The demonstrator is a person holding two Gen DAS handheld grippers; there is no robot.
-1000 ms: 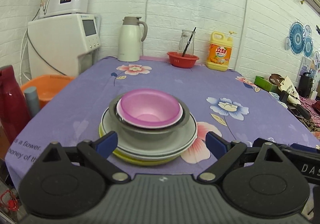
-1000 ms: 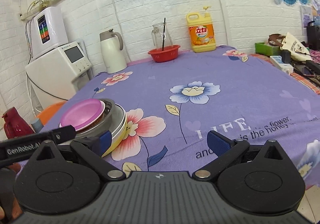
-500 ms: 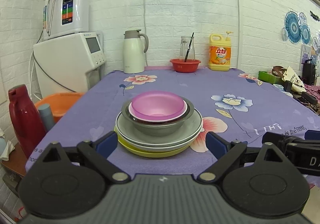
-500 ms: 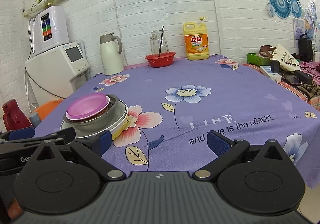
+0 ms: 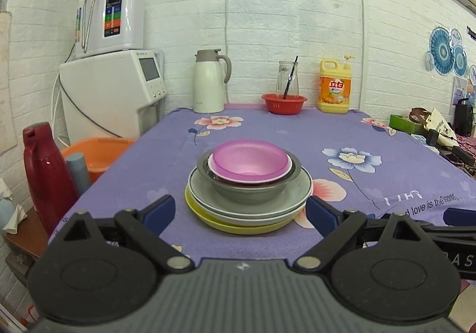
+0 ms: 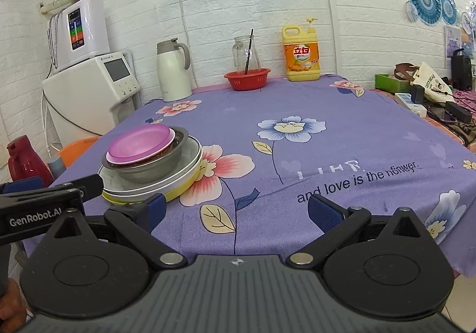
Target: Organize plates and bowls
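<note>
Pink bowl [image 5: 250,161] tops the stack — left gripper [image 5: 240,211] (jaws wide) near.

Looks like a home kitchen/dining corner to me, not a lab. I'm seeing a table [image 5: 372,136] under a purple floral cloth printed with a slogan, pushed against a white brick-pattern wall [image 5: 267,20]. Along the back edge: cream thermos jug [image 5: 208,84], red basket [image 5: 284,103] in front of a glass jar, yellow dish-soap bottle [image 5: 333,87]. Left side has a white countertop appliance [image 5: 116,101] with a water purifier [image 5: 114,22] and a potted plant on top, plus a red flask [image 5: 44,166] and orange basin [image 5: 98,151]. Paper fan decorations [image 6: 428,0] on the right wall, bags and clutter below them.
</note>
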